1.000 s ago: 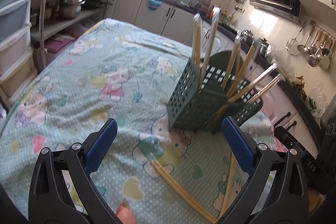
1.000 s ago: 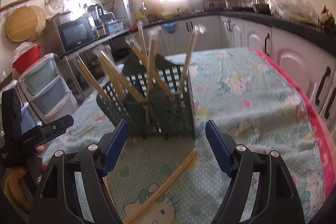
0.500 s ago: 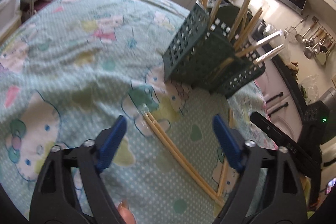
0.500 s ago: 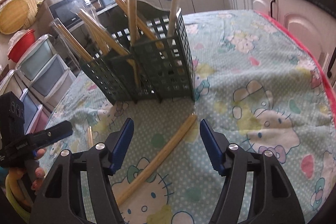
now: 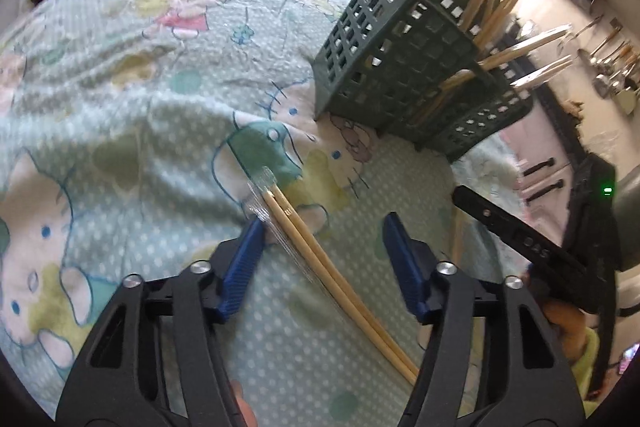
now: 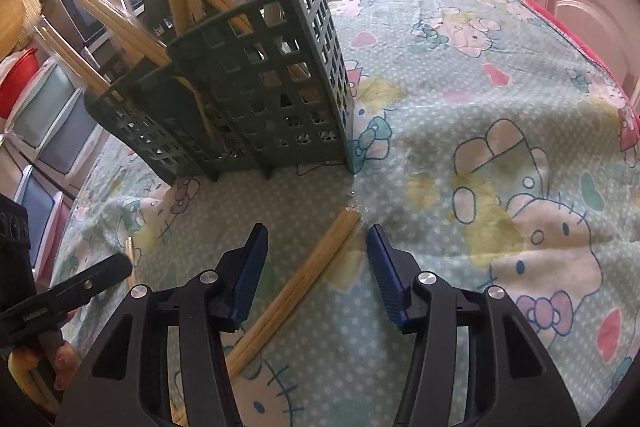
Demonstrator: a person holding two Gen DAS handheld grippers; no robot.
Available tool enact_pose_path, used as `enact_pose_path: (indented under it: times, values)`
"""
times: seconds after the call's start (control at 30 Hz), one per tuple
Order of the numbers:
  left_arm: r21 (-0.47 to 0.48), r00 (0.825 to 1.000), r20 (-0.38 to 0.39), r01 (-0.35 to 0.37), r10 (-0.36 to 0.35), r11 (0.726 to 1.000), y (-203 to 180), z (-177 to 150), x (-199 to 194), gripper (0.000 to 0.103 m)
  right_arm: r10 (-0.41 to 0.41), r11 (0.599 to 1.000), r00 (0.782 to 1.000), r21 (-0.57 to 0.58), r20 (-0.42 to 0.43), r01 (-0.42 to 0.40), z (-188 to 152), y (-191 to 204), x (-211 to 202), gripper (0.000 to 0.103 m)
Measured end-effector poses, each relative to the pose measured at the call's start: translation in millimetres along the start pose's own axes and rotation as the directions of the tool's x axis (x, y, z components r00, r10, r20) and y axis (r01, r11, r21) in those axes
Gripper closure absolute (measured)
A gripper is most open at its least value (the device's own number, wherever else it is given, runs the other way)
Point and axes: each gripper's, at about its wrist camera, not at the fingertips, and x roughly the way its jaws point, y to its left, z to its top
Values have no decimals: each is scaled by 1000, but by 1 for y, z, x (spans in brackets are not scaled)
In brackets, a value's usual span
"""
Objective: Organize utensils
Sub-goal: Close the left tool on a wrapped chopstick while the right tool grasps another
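Hovering wide open over the surface [image 5: 120, 99], the left gripper [image 5: 324, 263] and the right gripper [image 6: 316, 267] each have a wrapped chopstick pair [image 5: 320, 259] [image 6: 304, 279] lying between their fingers, the green basket [image 6: 256, 95] just beyond.

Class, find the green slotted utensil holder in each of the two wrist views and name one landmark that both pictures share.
Left wrist view: the green utensil holder stands upper right of centre, beyond the open left gripper.
Right wrist view: it stands upper left of centre, beyond the open right gripper.
Shared landmark: the cartoon-cat tablecloth that the holder stands on, also seen in the right wrist view.
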Motion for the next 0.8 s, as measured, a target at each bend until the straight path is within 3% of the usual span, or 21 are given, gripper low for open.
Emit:
enact_pose_path:
  times: [0.23, 0.37, 0.43, 0.5, 0.6, 0.8]
  values:
    - [47, 992, 23, -123, 122, 991, 1, 17, 12, 89, -33, 999, 999, -7, -1, 33, 4, 6, 9, 55]
    - [42, 993, 25, -113, 112, 993, 4, 19, 10, 93, -62, 998, 998, -5, 9, 62, 7, 7, 12, 65]
    - [15, 996, 21, -88, 87, 996, 10, 22, 9, 95, -71, 997, 997, -2, 15, 71, 8, 7, 12, 77]
    - [-21, 998, 19, -52, 52, 998, 16, 24, 6, 96, -67, 998, 998, 2, 19, 67, 8, 5, 11, 84]
    - [-26, 999, 43, -17, 18, 1000, 15, 24, -6, 97, -5, 1000, 1000, 26, 23, 4, 9, 1, 6, 93]
    - [20, 991, 124, 39, -41, 999, -3, 34, -42, 99, 117, 993, 990, 18, 84, -119, 15, 8, -23, 97]
